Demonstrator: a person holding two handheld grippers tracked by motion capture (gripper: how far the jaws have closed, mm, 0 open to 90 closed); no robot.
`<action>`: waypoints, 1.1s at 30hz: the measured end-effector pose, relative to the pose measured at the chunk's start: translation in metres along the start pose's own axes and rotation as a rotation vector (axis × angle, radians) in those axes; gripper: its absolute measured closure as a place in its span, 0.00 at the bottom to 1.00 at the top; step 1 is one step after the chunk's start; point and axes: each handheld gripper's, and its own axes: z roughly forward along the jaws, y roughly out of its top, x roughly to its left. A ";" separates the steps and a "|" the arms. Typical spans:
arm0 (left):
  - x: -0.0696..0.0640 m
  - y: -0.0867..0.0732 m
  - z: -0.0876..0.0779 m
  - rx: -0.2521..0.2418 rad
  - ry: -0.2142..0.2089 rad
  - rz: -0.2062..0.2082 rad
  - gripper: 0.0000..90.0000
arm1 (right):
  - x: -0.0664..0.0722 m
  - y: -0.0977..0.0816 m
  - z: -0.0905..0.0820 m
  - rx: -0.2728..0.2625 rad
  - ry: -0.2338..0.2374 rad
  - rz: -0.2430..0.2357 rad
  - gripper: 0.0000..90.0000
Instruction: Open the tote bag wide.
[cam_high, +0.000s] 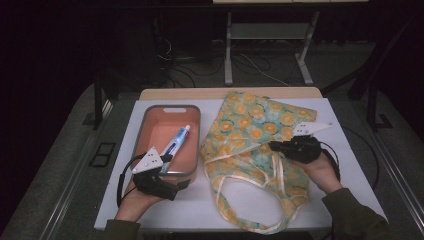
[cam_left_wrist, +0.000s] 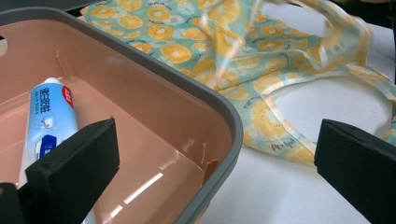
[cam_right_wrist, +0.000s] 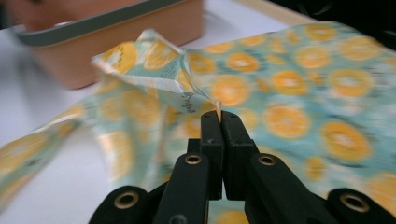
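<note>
Orange-print bag (cam_high: 255, 127) beside the tray (cam_high: 148, 119) holding a toothpaste tube (cam_high: 178, 140).

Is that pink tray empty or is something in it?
Not empty: a toothpaste tube lies inside the tray, on its floor.

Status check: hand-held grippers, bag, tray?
Left hand-held gripper open over tray corner. Right hand-held gripper shut on bag. Toothpaste in tray.
</note>
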 end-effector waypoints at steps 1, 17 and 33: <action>0.000 0.000 0.000 0.000 0.000 -0.001 0.00 | -0.007 0.001 0.000 -0.009 -0.019 0.012 0.98; 0.000 0.000 0.000 0.000 0.004 0.003 0.00 | -0.080 -0.041 0.052 0.176 -0.178 0.205 0.89; 0.000 0.000 0.000 0.003 0.004 0.004 0.00 | -0.029 -0.004 -0.014 0.041 -0.034 0.110 0.45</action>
